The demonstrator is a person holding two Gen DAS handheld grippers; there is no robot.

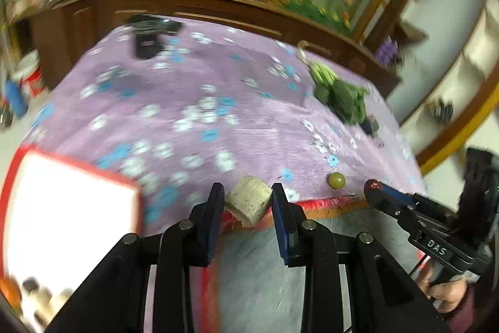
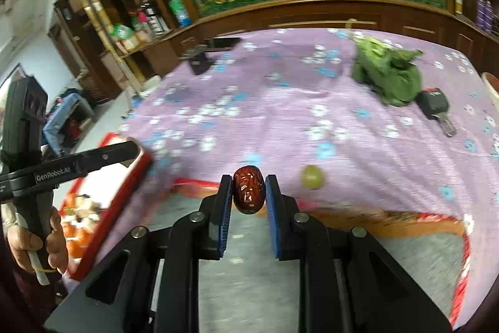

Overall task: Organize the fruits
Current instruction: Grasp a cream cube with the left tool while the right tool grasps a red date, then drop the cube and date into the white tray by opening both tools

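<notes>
My left gripper [image 1: 248,198] is shut on a pale beige chunk of fruit [image 1: 249,202], held over the near edge of the purple flowered cloth [image 1: 193,89]. My right gripper [image 2: 249,188] is shut on a wrinkled dark red date [image 2: 249,188]; it also shows at the right of the left wrist view [image 1: 379,191]. A single green grape [image 1: 336,180] [image 2: 312,176] lies on the cloth near the front edge, to the right of both grippers. A red-rimmed white tray [image 1: 78,167] [image 2: 124,186] at the left holds several fruit pieces [image 2: 81,208].
Green leafy vegetables [image 2: 386,71] [image 1: 340,95] lie at the far right, with a black car key [image 2: 435,108] beside them. A dark phone and stand [image 1: 149,36] [image 2: 205,55] sit at the far left. A wooden cabinet [image 2: 312,14] runs behind. A hand [image 2: 34,242] holds the left tool.
</notes>
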